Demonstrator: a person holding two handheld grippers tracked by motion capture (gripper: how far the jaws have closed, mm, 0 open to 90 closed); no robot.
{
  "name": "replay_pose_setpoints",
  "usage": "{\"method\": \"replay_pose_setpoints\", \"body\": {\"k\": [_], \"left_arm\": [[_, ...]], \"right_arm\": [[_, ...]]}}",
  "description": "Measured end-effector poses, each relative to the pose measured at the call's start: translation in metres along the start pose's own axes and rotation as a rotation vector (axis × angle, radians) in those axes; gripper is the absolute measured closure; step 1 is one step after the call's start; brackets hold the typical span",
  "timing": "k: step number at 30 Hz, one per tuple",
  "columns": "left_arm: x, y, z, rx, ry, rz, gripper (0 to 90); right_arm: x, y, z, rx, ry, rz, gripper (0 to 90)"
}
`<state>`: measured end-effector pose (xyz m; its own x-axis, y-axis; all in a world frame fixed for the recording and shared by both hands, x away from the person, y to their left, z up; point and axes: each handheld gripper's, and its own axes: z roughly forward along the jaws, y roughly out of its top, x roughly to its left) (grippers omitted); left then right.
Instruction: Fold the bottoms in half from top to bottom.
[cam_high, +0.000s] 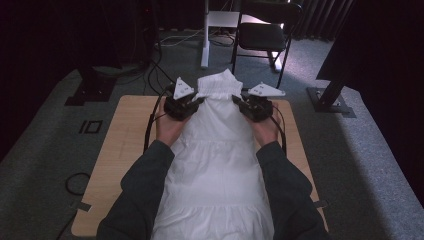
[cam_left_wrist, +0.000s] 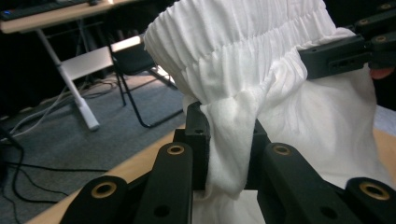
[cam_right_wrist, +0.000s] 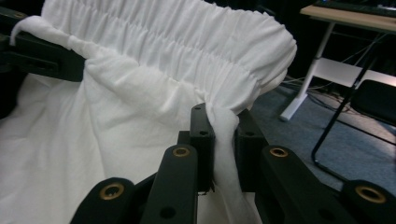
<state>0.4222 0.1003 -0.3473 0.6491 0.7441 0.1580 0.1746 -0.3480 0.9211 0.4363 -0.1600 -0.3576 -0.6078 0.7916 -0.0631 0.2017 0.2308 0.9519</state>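
A white cotton garment with a gathered elastic waistband (cam_high: 216, 150) lies lengthwise down the middle of the pale wooden worktop (cam_high: 117, 145), its hem toward the person, its shirred band lifted off the surface at the far end. The left gripper (cam_high: 198, 101) pinches the band's left side; its jaws are closed on a twisted fold of the white fabric (cam_left_wrist: 233, 140). The right gripper (cam_high: 239, 101) holds the opposite side the same way, jaws clamped on a thin bunch of cloth (cam_right_wrist: 224, 135). The band stands up between the two grippers, stretched across and slightly arched.

Surroundings: grey carpet floor (cam_high: 45, 140) around the worktop. A black folding chair (cam_high: 265, 35) stands beyond the far edge, beside a white desk leg (cam_high: 204, 35). Black cables (cam_high: 150, 75) trail over the carpet at far left, and a dark stand base (cam_high: 332, 102) sits at the right. Nothing lies on the worktop between the grippers and the garment; the dark sleeves (cam_high: 145, 195) flank the cloth on both sides.

Textures: the fabric is soft, matte, lightly crinkled; the waistband shows several close rows of fine gathers (cam_right_wrist: 187, 51). A horizontal seam (cam_high: 212, 142) crosses the skirt part, with another near the hem. Gripper linkages are matte black with brass-coloured pivots (cam_left_wrist: 175, 150). Grey three-cornered plates (cam_high: 182, 88) top each gripper.
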Motion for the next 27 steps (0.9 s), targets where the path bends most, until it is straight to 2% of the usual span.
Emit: {"method": "replay_pose_setpoints", "body": {"k": [4,7,9,11,12,15,19,20,23,25,27], "left_arm": [[-0.020,-0.025,-0.020,-0.001,-0.039,0.052,79.9],[-0.038,-0.051,-0.036,0.010,-0.062,0.084,79.8],[-0.050,-0.072,-0.047,0.016,-0.095,0.078,79.6],[-0.065,-0.097,-0.057,0.035,-0.134,0.049,79.5],[-0.070,-0.106,-0.060,0.046,-0.142,0.051,79.4],[-0.089,-0.142,-0.067,0.116,-0.189,0.054,78.8],[-0.110,-0.186,-0.066,0.253,-0.237,0.043,77.5],[-0.112,-0.192,-0.065,0.269,-0.242,0.040,76.9],[-0.118,-0.209,-0.061,0.311,-0.238,0.032,75.4],[-0.116,-0.215,-0.059,0.321,-0.232,0.008,75.4],[-0.113,-0.216,-0.057,0.321,-0.232,-0.020,75.0]], "right_arm": [[0.015,-0.025,-0.019,0.014,0.048,0.002,81.4],[0.032,-0.049,-0.035,0.035,0.080,-0.005,81.4],[0.046,-0.071,-0.047,0.057,0.113,0.005,81.4],[0.057,-0.088,-0.056,0.076,0.137,0.011,81.4],[0.065,-0.101,-0.063,0.092,0.151,0.015,81.4],[0.083,-0.130,-0.075,0.148,0.168,0.011,81.4],[0.101,-0.173,-0.079,0.271,0.206,0.024,81.2],[0.105,-0.185,-0.078,0.307,0.214,0.029,81.2],[0.108,-0.202,-0.074,0.363,0.226,0.059,79.8],[0.109,-0.206,-0.072,0.370,0.209,0.048,71.1],[0.110,-0.204,-0.072,0.351,0.173,0.019,61.3]]}}
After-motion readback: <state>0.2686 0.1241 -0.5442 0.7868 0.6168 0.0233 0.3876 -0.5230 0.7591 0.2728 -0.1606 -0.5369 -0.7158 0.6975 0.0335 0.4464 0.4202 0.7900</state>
